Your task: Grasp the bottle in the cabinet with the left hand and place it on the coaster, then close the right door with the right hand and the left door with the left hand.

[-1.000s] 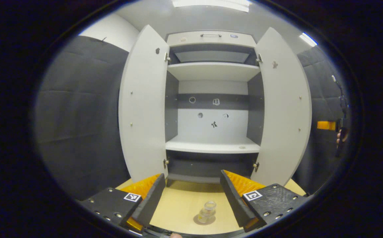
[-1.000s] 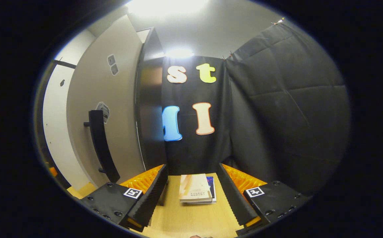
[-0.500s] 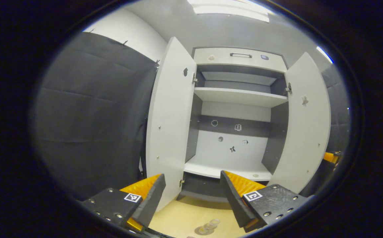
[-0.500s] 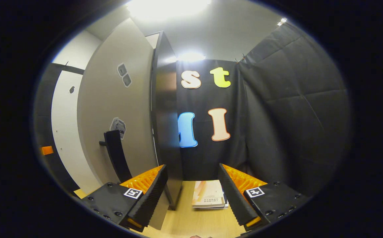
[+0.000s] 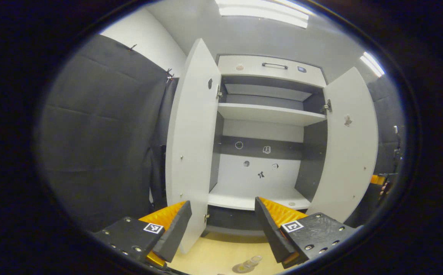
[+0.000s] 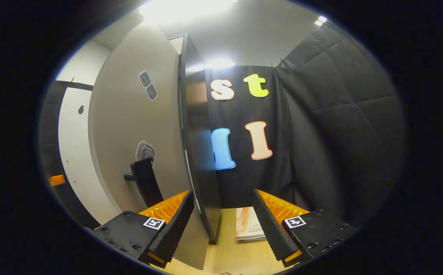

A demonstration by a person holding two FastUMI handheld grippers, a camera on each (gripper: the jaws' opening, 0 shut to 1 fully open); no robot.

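Observation:
The grey cabinet (image 5: pixel 267 114) stands with both doors swung out, the left door (image 5: pixel 191 152) close ahead of me and the right door (image 5: pixel 349 152) farther right. A clear bottle (image 5: pixel 253 261) stands on the round coaster (image 5: pixel 241 268) on the wooden table, low between my fingers. My left gripper (image 5: pixel 221 229) is open and holds nothing. In the right gripper view, the right door's outer face (image 6: pixel 137 126) with its black handle (image 6: pixel 145 187) is at the left. Its dark edge (image 6: pixel 200 152) runs down between the fingers of my open right gripper (image 6: pixel 221 229).
Books (image 6: pixel 248 227) lie on the table beyond the right door. Black cloth walls close in both sides. The other gripper and a hand (image 5: pixel 382 183) show past the right door. Cabinet shelves (image 5: pixel 267 114) are bare.
The left gripper view has swung left and up, so the bottle and coaster slid to the bottom edge. The right gripper has moved closer to the right door, whose edge now stands between its fingers.

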